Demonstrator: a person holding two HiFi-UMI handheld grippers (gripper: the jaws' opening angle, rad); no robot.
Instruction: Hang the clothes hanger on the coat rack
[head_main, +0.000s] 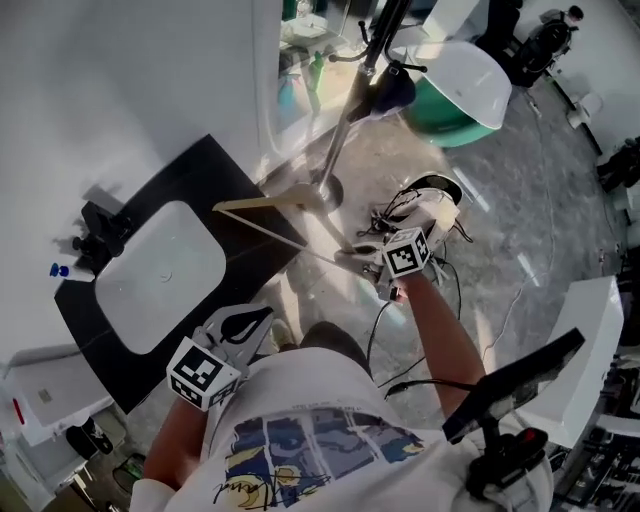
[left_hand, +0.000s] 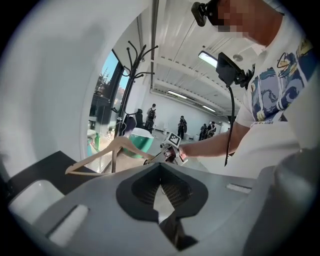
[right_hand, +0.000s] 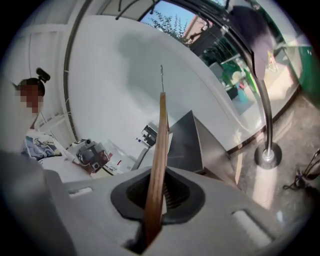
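Wood hanger (right_hand: 159, 150) clamped edge-on in R gripper (right_hand: 151, 227) jaws.

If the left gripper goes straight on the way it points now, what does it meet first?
Probably the right gripper, jaws shut on one end of the wooden hanger; depth is hard to judge.
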